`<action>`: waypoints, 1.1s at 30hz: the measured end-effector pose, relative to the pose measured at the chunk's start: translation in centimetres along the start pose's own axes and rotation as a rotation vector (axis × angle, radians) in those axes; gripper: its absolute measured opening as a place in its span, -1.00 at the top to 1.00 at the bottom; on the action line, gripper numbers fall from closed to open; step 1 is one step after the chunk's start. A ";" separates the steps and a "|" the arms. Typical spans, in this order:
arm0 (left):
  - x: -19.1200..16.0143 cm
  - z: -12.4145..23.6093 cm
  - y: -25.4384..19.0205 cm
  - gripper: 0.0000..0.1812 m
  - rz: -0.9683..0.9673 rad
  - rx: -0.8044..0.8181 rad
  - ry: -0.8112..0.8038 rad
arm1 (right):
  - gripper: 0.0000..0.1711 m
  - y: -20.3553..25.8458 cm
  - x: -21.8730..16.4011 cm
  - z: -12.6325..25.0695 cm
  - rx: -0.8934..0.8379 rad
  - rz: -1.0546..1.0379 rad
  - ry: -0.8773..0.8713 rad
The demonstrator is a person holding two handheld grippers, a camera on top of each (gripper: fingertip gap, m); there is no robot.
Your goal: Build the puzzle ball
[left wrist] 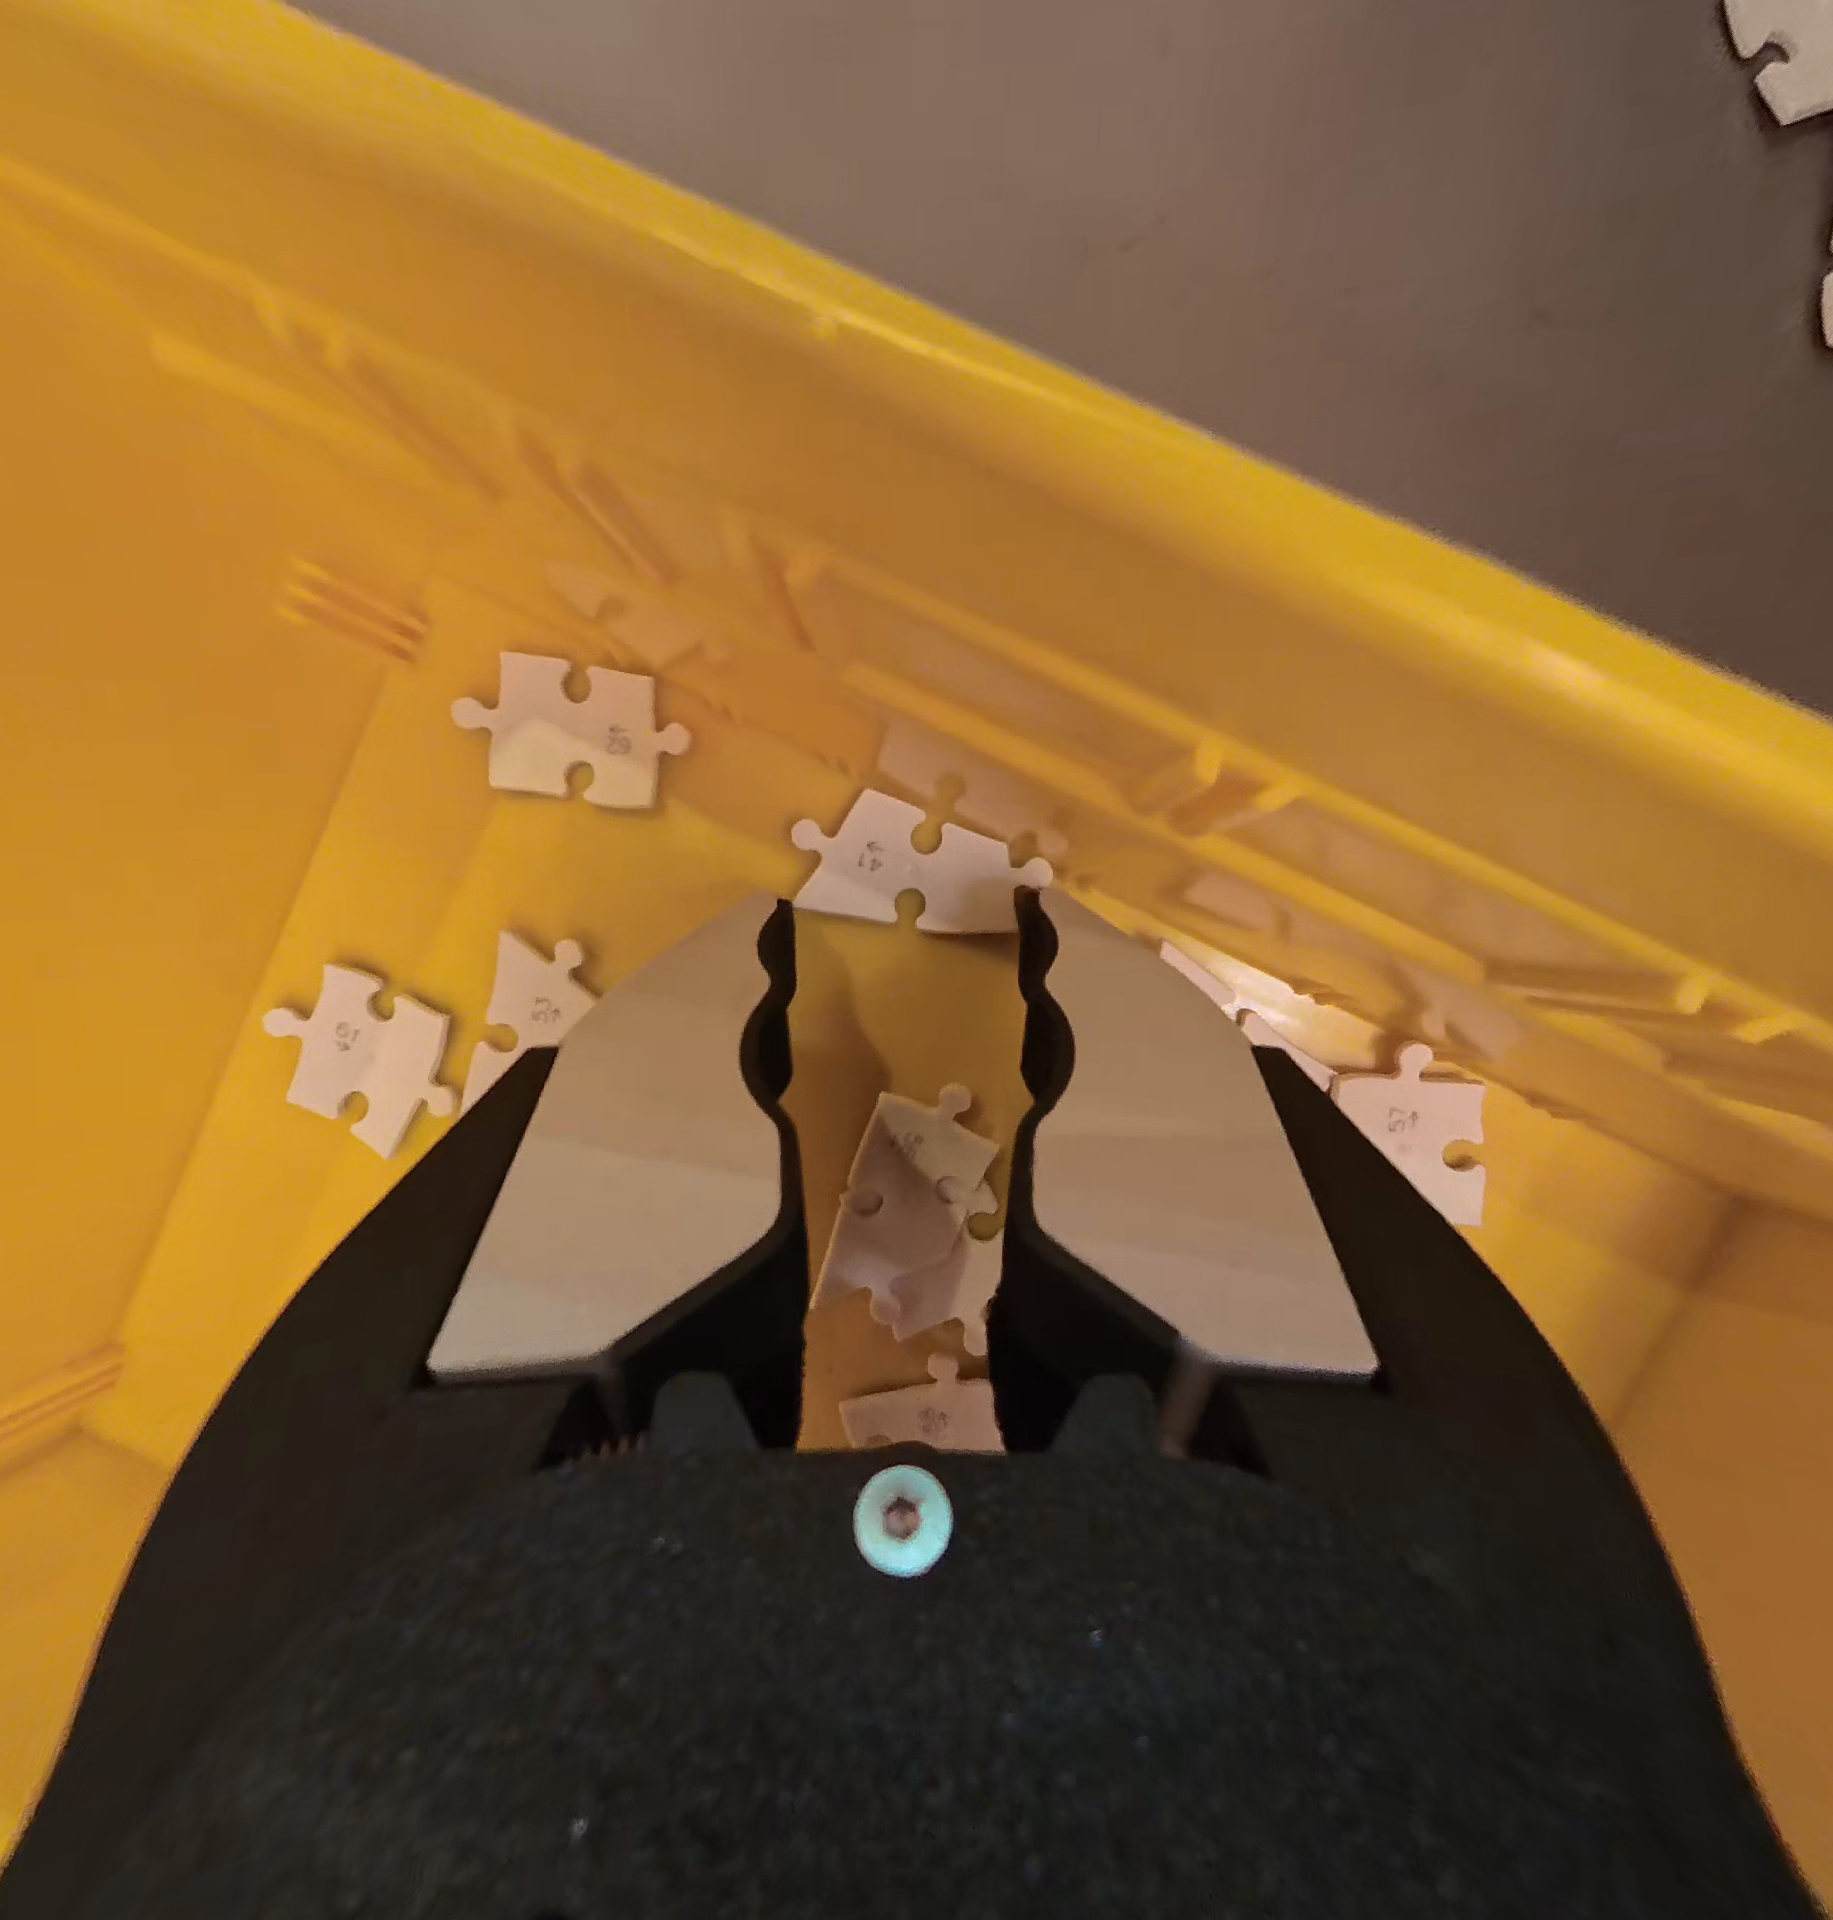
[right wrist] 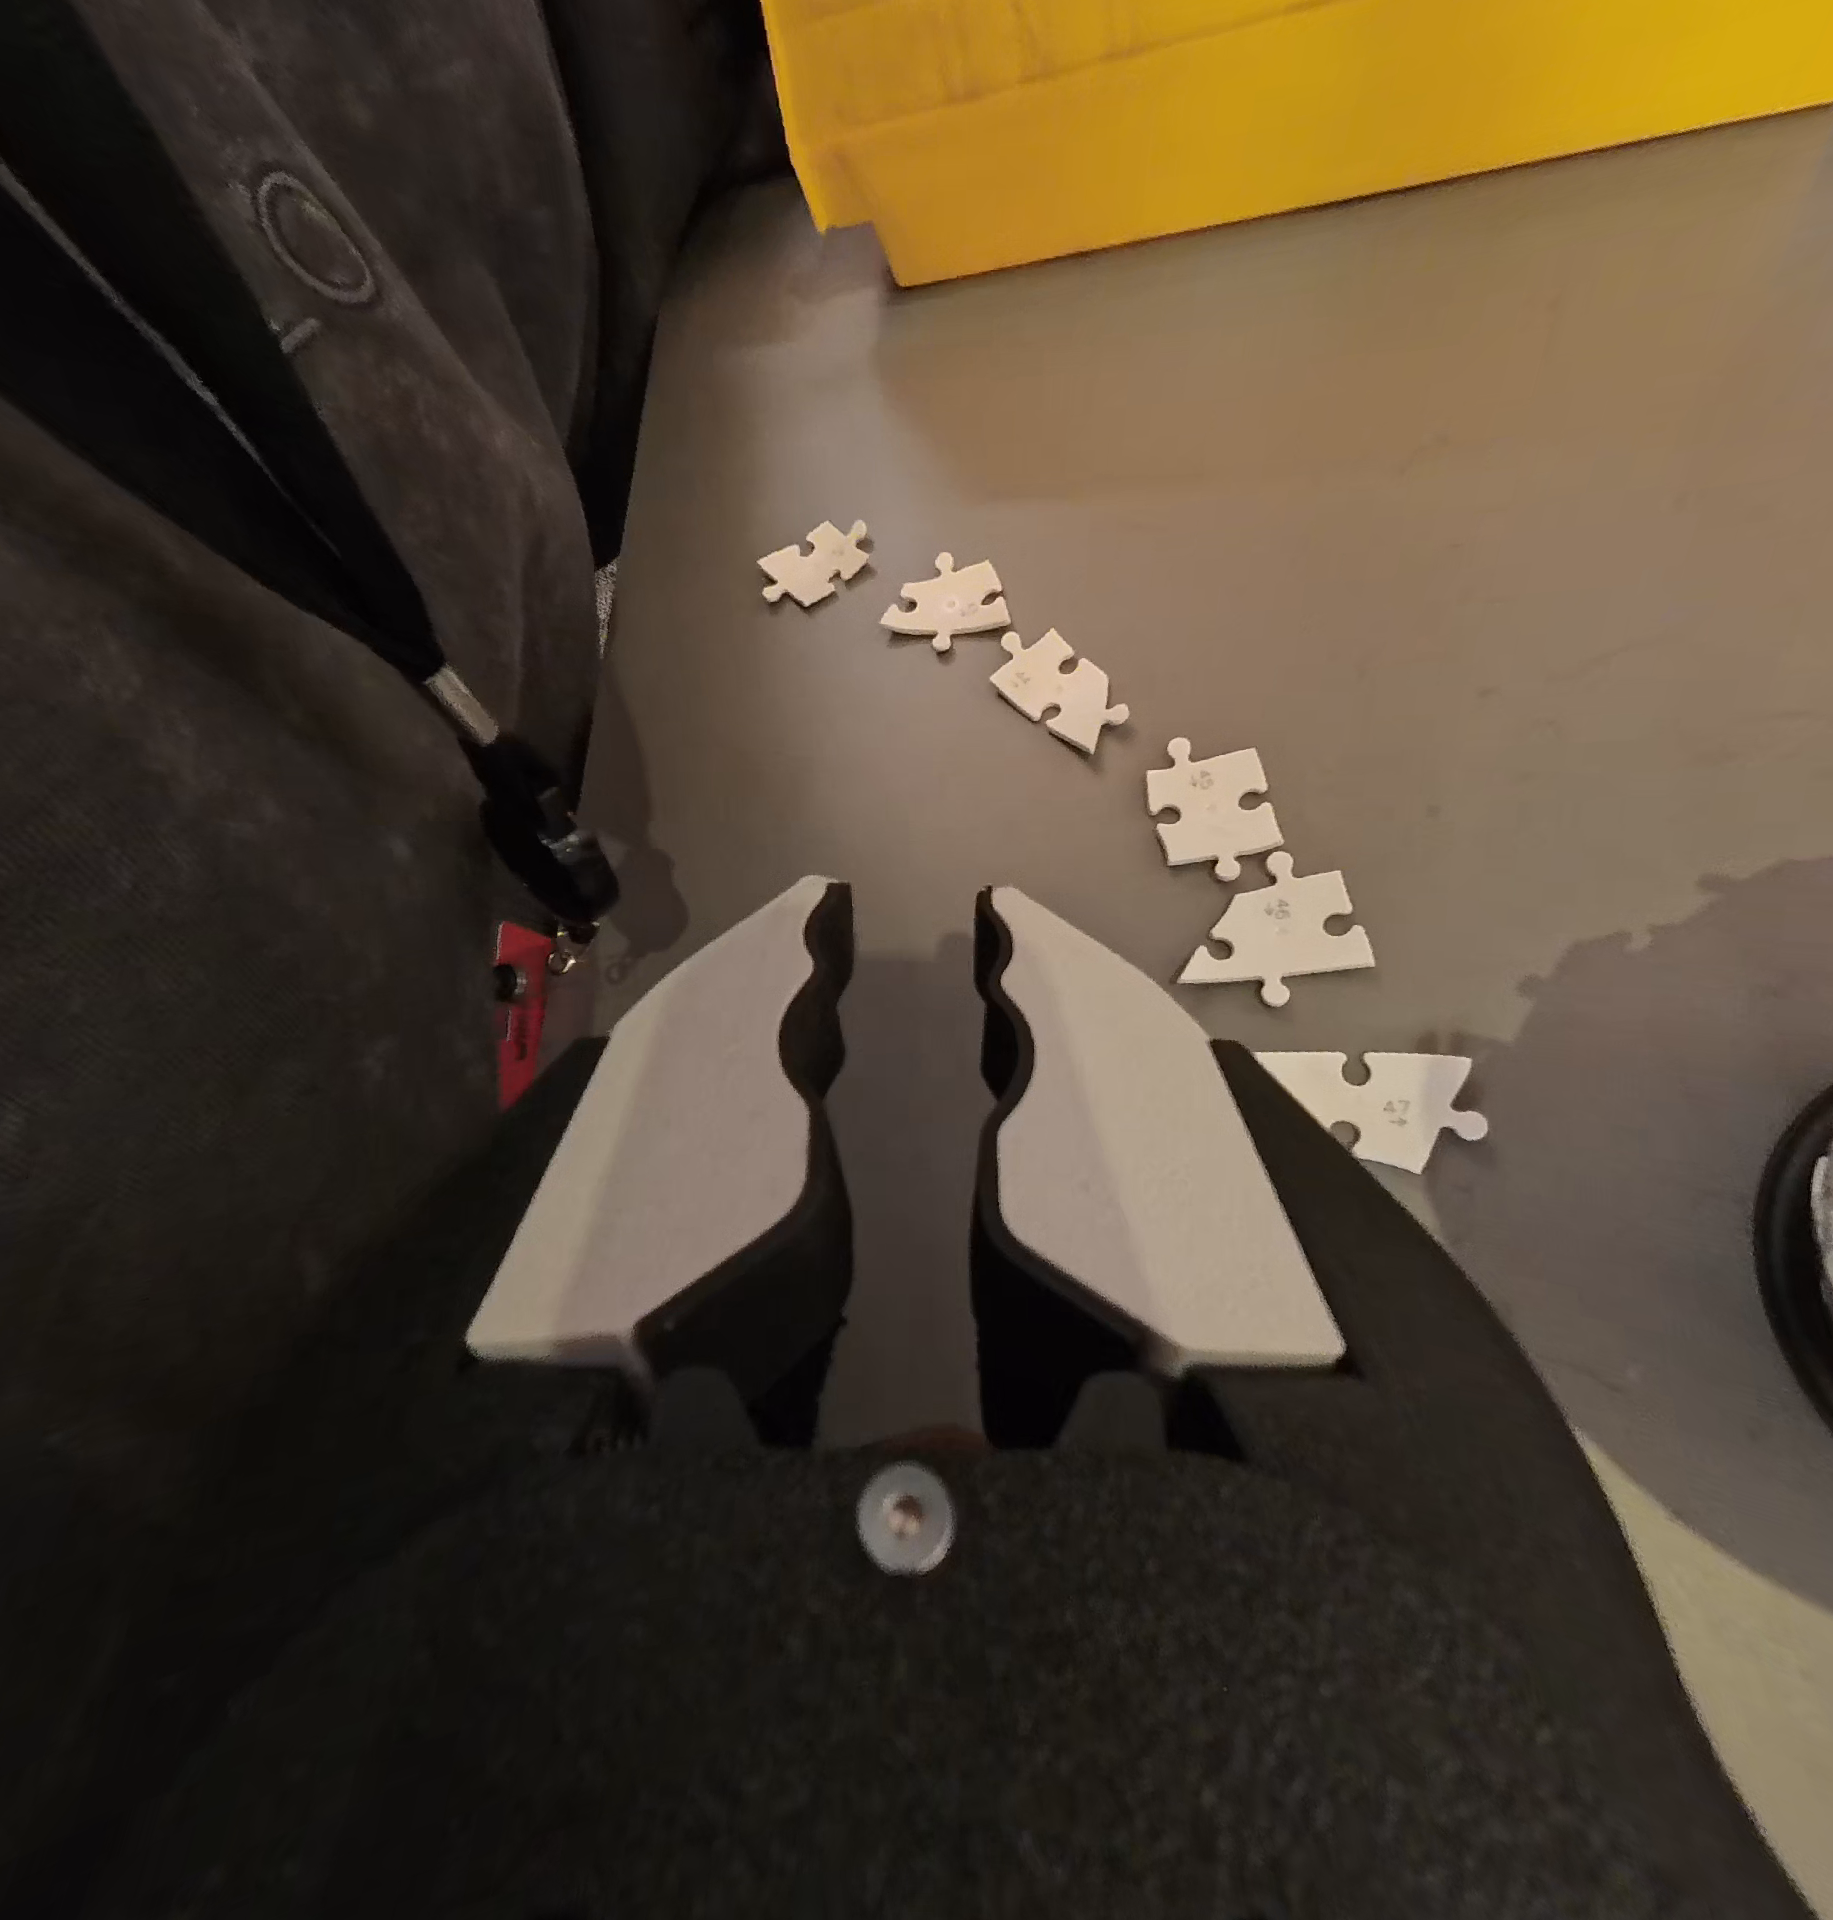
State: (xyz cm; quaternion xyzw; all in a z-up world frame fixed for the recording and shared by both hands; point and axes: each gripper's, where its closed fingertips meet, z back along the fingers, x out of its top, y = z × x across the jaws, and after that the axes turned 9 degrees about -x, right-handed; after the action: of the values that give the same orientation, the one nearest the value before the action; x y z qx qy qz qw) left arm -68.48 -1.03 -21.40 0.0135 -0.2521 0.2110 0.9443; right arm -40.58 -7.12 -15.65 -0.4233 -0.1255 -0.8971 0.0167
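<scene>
In the left wrist view my left gripper point(left wrist: 904, 906) is open and empty inside a yellow bin point(left wrist: 1099, 499), above several white curved puzzle pieces lying back side up on its floor. One piece point(left wrist: 917, 864) lies just past the fingertips, and overlapping pieces point(left wrist: 917, 1205) lie between the fingers. In the right wrist view my right gripper point(right wrist: 914, 896) is open and empty above a grey table point(right wrist: 1411, 520). Several white pieces lie there in a curved row, from the far one point(right wrist: 816, 563) to the near one point(right wrist: 1379, 1107) beside the right finger.
The yellow bin point(right wrist: 1255, 125) stands at the far side of the table in the right wrist view. A person's dark clothing and lanyard point(right wrist: 268, 520) fill the left. A black round stand with a colourful part point(right wrist: 1826, 1257) is at the right edge. Two more pieces point(left wrist: 1826, 135) lie outside the bin. Left tips to right tips: about 30 cm.
</scene>
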 end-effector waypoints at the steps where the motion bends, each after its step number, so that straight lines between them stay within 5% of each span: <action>1: -0.1 0.1 0.1 0.55 0.003 0.011 0.004 | 0.74 0.0 0.1 0.1 0.000 0.000 -0.003; 10: 1.1 6.3 0.5 0.55 0.048 0.203 -0.048 | 0.73 0.6 1.5 0.8 -0.006 0.038 -0.036; 20: 14.5 12.8 -9.8 0.55 -0.149 0.255 -0.223 | 0.76 0.1 5.5 7.3 -0.069 0.089 -0.118; 26: 21.7 10.1 -16.1 0.55 -0.265 0.167 -0.226 | 0.75 1.0 4.0 11.2 -0.119 0.129 -0.112; 33: 29.1 0.7 -21.2 0.55 -0.278 -0.024 -0.285 | 0.74 2.6 -0.5 12.2 -0.081 0.060 -0.144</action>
State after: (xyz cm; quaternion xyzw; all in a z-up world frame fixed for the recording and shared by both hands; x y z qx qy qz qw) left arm -37.42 -8.99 -5.02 0.0669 -0.3816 0.0716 0.9191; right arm -30.73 -6.74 -8.06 -0.4907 -0.0770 -0.8678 0.0175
